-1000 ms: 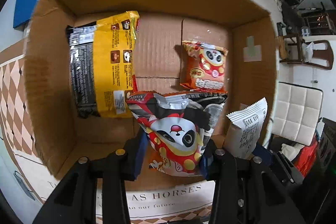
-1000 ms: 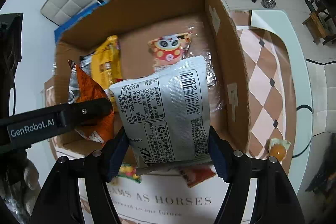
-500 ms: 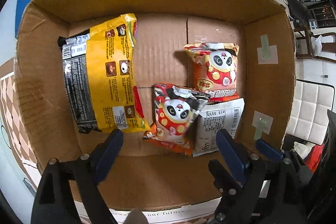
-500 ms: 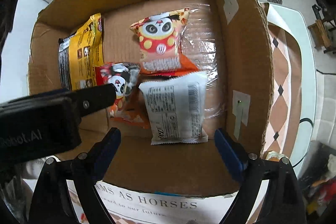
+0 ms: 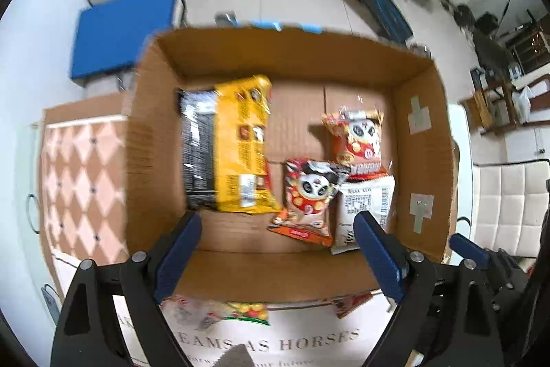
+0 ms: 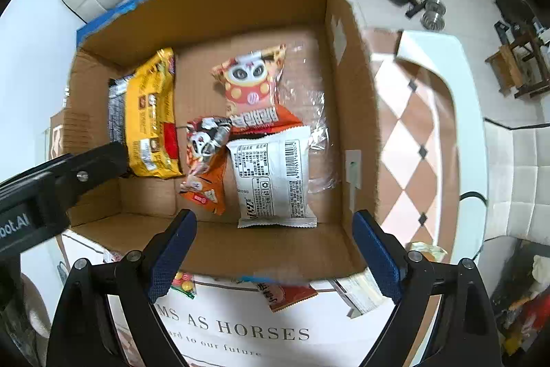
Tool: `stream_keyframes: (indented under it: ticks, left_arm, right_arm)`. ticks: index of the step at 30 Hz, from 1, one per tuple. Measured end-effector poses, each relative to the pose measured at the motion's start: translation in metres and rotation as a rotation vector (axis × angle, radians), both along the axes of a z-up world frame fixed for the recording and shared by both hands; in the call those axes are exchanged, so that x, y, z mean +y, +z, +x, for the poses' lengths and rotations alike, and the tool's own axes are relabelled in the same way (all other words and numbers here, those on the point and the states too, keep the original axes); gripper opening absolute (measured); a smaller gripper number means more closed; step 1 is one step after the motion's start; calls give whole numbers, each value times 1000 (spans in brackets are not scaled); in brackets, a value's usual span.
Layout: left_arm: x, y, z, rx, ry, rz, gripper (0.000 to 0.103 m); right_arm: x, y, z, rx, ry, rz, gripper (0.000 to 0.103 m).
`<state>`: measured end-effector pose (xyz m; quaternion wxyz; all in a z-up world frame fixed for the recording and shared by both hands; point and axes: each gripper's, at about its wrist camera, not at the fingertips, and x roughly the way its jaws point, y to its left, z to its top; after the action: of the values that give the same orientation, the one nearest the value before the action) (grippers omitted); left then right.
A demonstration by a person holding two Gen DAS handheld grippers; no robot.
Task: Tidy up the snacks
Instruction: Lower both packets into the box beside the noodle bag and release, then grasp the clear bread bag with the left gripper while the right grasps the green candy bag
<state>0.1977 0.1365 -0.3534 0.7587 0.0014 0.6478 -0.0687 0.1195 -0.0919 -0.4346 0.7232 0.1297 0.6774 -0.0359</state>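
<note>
Both our grippers, left [image 5: 278, 250] and right [image 6: 275, 250], hang spread and empty over the box [image 6: 261, 250], four snack packs lying inside.

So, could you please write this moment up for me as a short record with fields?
container: cardboard box, open top
in box, left: yellow packet, lying flat
in box, middle: panda packet, overlapping its neighbours
in box, far right: orange panda packet
in box, near right: white packet, barcode up
left hand-held gripper: open, holding nothing
right hand-held gripper: open, holding nothing
outside box: loose snacks on table
</note>
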Motion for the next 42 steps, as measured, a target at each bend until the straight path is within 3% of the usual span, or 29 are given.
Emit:
stream_keyframes:
  ticks: [4,8,13,16,19,25,32,36,42]
  left_arm:
    - [14,36,-28,-136,4,30,91]
    - [26,57,-51,-212,9,45,91]
    - [44,69,-87,-268,19,64,91]
    - [57,63,-107,-266,16,83,91]
    - [72,41,-124,-224,15,106,91]
    - [104,-41,-131,-34,4,128,91]
    - [96,-124,-115,76,-187,136,91]
    - [88,-140,-105,113,-255,40,91]
    - [105,-145,-103,145,-160,-43,90]
  right_arm:
    - [7,32,-17,-81,11,-20,94]
    - [15,58,-35,-147,10,-6,94]
    - [30,73,-59,-188,18,24,94]
    - [38,67,-74,-169,22,56,94]
    - [46,46,-87,-114,19,110,94]
    - [73,-20,-98,11,7,232,93]
    - [99,-69,-101,94,-13,262,91]
    - [106,-80,-103,127,-2,237,91]
    - [116,-89,-98,147,-12,227,91]
